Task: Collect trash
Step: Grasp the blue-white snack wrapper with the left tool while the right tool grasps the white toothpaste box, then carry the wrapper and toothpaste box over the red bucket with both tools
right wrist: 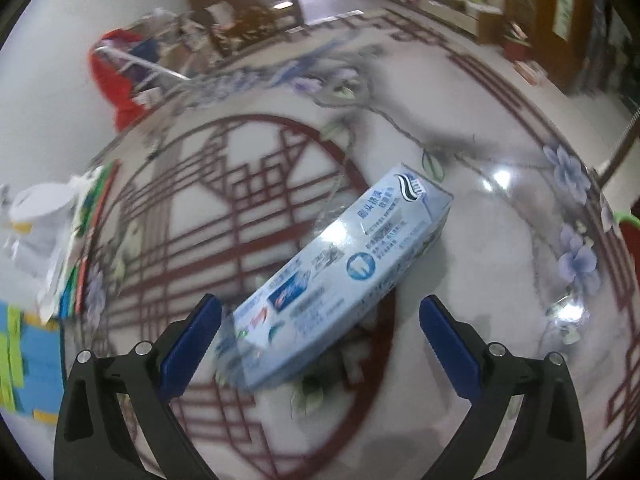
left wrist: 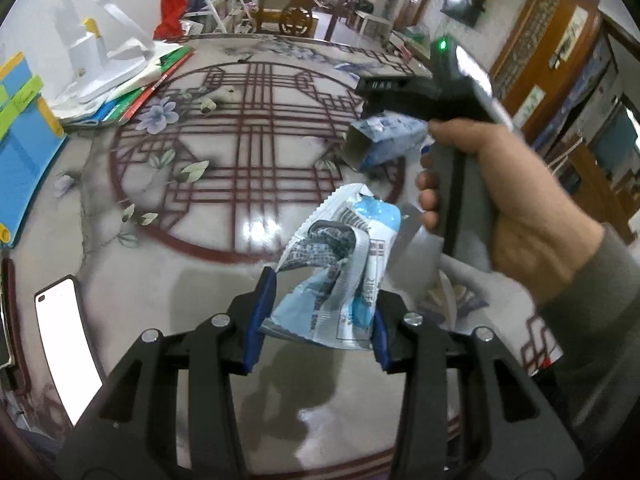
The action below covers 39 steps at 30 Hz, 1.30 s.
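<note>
The left gripper [left wrist: 318, 316] is pinching a crumpled blue-and-white wrapper [left wrist: 340, 264] at lower centre, jaws narrowly parted around it. The right gripper [right wrist: 320, 340] is gaping wide, astride a toothpaste box [right wrist: 344, 276] lying mid-frame on the patterned table [right wrist: 500, 240].

Pale-blue, white and grey printed wrapper [left wrist: 336, 276]; light-blue toothpaste box [right wrist: 344, 276]; red-latticed, flowered tabletop [left wrist: 160, 256].

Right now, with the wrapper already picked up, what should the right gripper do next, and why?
Probably ease the right gripper down and shut it on the toothpaste box. Its jaws stand wide open around the box's near end, not touching it, and the box lies on the table. The left gripper already holds the crumpled wrapper.
</note>
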### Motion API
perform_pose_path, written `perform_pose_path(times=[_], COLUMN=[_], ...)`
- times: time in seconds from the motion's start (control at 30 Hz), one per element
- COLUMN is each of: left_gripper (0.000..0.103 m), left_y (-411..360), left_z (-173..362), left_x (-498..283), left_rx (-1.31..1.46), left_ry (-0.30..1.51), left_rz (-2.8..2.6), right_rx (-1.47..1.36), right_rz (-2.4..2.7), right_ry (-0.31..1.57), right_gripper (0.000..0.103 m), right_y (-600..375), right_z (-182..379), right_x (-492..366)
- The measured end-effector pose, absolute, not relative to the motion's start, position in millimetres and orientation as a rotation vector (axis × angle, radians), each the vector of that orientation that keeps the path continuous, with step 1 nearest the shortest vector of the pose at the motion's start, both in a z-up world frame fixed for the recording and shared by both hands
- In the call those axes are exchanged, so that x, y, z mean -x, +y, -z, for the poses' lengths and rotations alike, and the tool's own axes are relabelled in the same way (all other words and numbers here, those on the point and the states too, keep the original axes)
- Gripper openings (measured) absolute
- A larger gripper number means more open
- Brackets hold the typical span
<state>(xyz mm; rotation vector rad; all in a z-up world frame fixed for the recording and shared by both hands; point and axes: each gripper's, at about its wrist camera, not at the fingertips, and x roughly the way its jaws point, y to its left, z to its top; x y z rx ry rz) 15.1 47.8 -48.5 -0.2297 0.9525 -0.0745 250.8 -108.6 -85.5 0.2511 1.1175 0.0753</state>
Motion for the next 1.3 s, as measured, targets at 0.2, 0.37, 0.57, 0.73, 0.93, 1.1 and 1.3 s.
perform_pose_path(times=[0.2, 0.37, 0.57, 0.73, 0.93, 1.1, 1.3], left_gripper=[0.041, 0.041, 0.041, 0.041, 0.041, 0.041, 0.041], left_y=[47, 47, 44, 43, 47, 42, 26], left_z=[49, 51, 55, 58, 63, 64, 58], left_x=[-15, -16, -18, -20, -23, -25, -28], left_rx=[0.244, 0.244, 0.233, 0.221, 0.205, 0.181, 0.147], left_ry=[0.956, 0.964, 0.975, 0.981, 0.992, 0.998, 0.996], left_rz=[0.09, 0.091, 0.09, 0.077, 0.035, 0.025, 0.057], right_rx=[-0.173, -0.146, -0.029, 0.045, 0.095, 0.104, 0.099], right_rz=[-0.013, -0.031, -0.09, -0.122, -0.16, -0.19, -0.216], right_ry=[1.124, 1.154, 1.16, 1.145, 1.102, 1.057, 1.01], right_gripper=[0.095, 0.085, 0.05, 0.041, 0.04, 0.04, 0.04], right_y=[-101, -102, -104, -115, -133, -154, -182], right_z=[97, 106, 109, 107, 96, 77, 51], right_x=[-261, -263, -254, -237, -204, -172, -138])
